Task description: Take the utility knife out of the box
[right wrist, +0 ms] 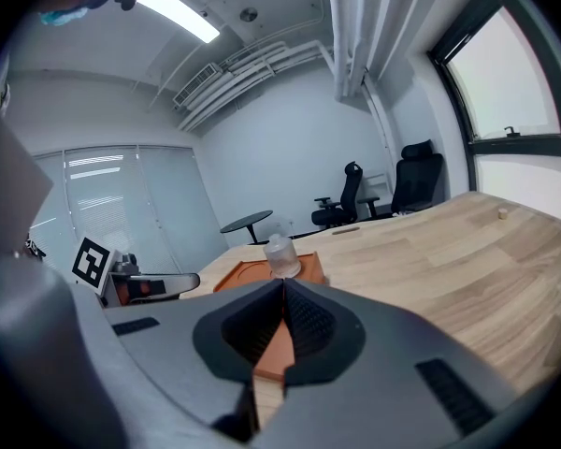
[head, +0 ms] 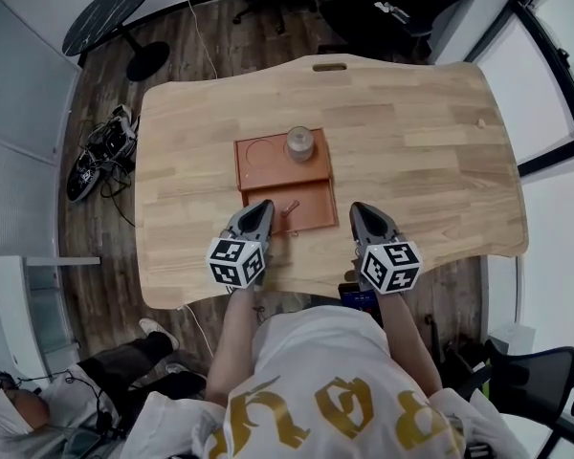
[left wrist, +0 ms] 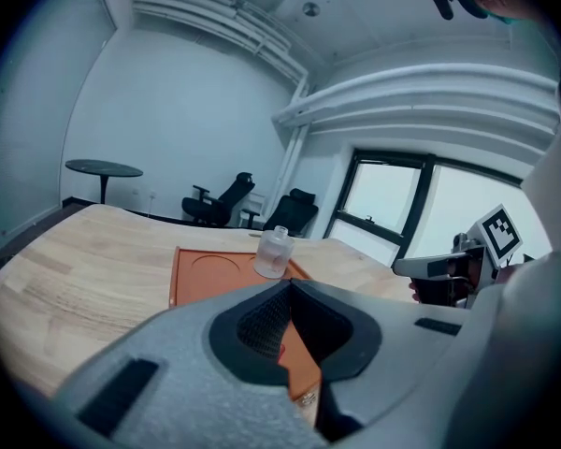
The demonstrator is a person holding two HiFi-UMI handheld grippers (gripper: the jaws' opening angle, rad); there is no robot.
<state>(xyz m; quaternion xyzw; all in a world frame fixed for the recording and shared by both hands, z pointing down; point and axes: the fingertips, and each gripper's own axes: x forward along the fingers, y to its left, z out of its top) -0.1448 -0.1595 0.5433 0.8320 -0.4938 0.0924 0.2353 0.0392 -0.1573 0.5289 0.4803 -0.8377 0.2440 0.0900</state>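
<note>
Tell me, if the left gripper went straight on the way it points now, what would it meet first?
Probably the orange box: the left gripper, jaws shut, points at its near compartment, with the clear bottle farther on. Its height above the rim is unclear.

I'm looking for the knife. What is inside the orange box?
A clear jar stands in the orange box's far half, beside a round recess. The near half holds one small object, too small to identify. The left gripper covers its near-left corner.
</note>
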